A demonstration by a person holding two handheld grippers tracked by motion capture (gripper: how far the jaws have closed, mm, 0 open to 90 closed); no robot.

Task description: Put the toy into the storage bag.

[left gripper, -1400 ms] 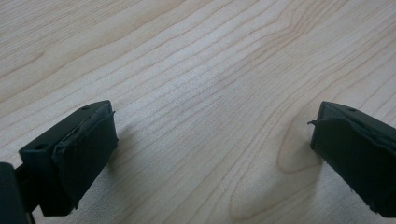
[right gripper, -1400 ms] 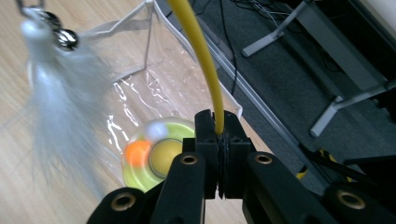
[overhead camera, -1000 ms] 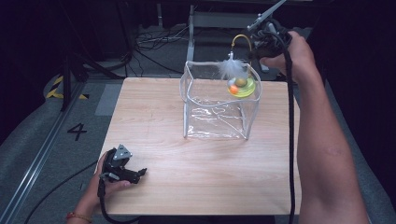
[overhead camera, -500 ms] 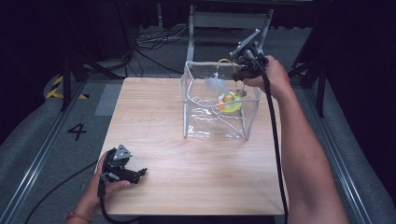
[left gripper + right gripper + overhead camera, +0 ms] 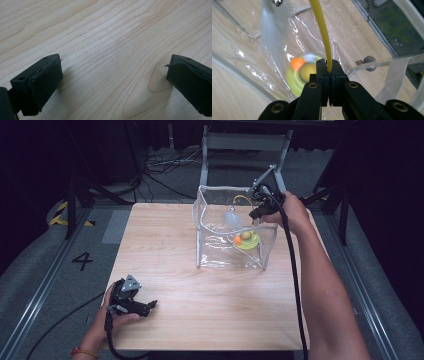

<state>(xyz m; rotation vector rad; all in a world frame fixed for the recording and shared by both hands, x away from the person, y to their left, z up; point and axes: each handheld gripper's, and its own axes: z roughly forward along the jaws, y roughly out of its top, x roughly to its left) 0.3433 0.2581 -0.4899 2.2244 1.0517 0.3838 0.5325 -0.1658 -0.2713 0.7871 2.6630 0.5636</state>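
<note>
High view is showing the left gripper [image 5: 145, 306] lying at the near left of the wooden table [image 5: 165, 250], a hand wrapping around its body; left gripper view is showing its jaws standing wide apart over bare wood, released and gripping nothing; farther right, a clear plastic bag [image 5: 215, 250] with a pale rim is standing open on the far middle of the table; inside it a yellow-green toy [image 5: 247, 240] with an orange ball on it is resting near the bag's right wall; a white feathery tuft [image 5: 231, 217] is hanging in the bag to the toy's left; at the bag's far right corner the right gripper [image 5: 257, 212] is reaching over the rim; right gripper view is showing its jaws clenched on a thin yellow rod [image 5: 322, 30], which is running up and away from the pads above the toy [image 5: 303, 73]; a white strap [image 5: 394, 75] is lying at the right.
</note>
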